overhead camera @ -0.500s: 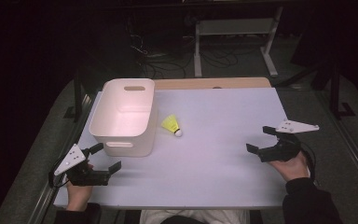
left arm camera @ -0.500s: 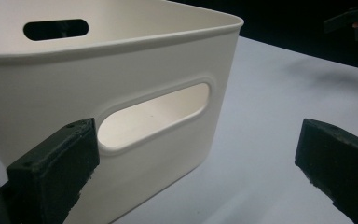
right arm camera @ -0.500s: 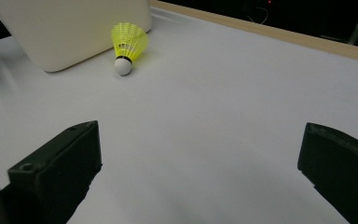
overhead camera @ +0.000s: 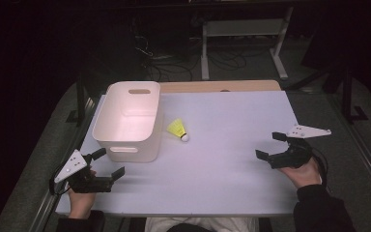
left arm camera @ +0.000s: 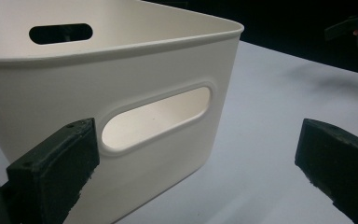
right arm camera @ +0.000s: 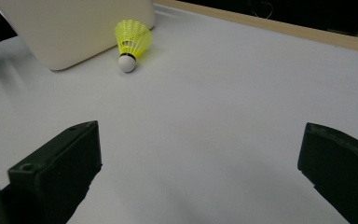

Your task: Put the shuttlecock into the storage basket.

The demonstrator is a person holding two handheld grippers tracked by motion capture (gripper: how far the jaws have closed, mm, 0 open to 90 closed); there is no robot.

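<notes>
Yellow feathers mark the shuttlecock [overhead camera: 178, 129], which we see lying on its side a little left of centre in the high view, its white cork tip toward the lower right. Just to its left stands the bin [overhead camera: 128, 121], pale and open-topped, with a slot handle in each end wall; whether the two touch we cannot tell. Both rest on the table [overhead camera: 232, 159]. At the lower left our left gripper [overhead camera: 109, 166] sits near the bin's near end, jaws apart and holding nothing. At the right edge our right gripper [overhead camera: 270, 146] rests well apart from the shuttlecock, its jaws wide apart too, with bare table between them.
</notes>
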